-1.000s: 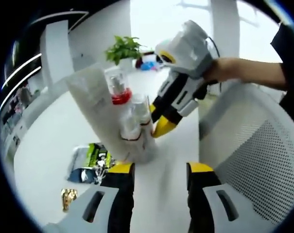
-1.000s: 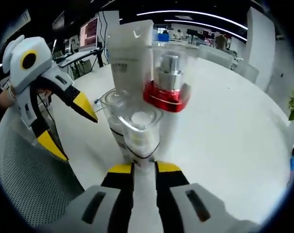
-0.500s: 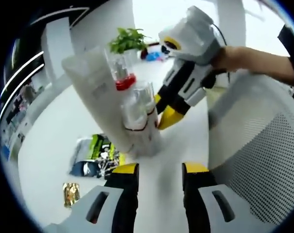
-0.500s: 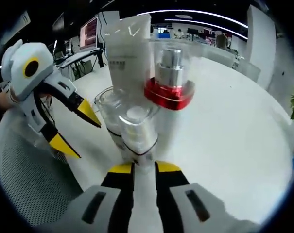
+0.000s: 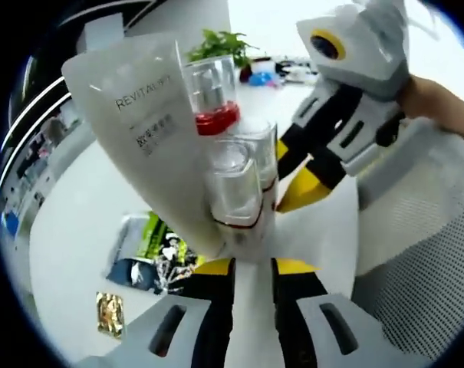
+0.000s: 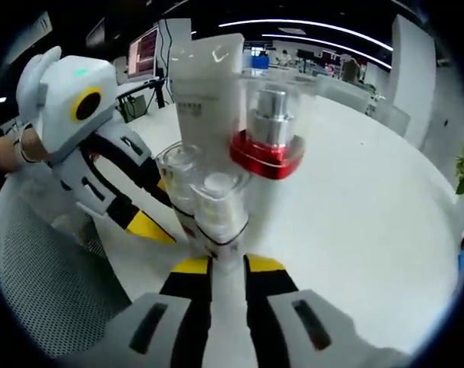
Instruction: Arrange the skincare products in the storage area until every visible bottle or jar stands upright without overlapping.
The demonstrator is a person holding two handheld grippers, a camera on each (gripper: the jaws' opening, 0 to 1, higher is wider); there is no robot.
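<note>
Left tongs closer on clear organizer

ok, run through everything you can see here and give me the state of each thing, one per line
Tube: standing on end, leaning, in the cluster.
Red-collared bottle: upright, clear cap on.
Clear-capped bottles: upright, packed together, touching.
Left gripper: jaws closed in on the cluster's base.
Right gripper: jaws shut on the cluster's base.
Packets: lying flat on the table.
Plant: upright, far back.
</note>
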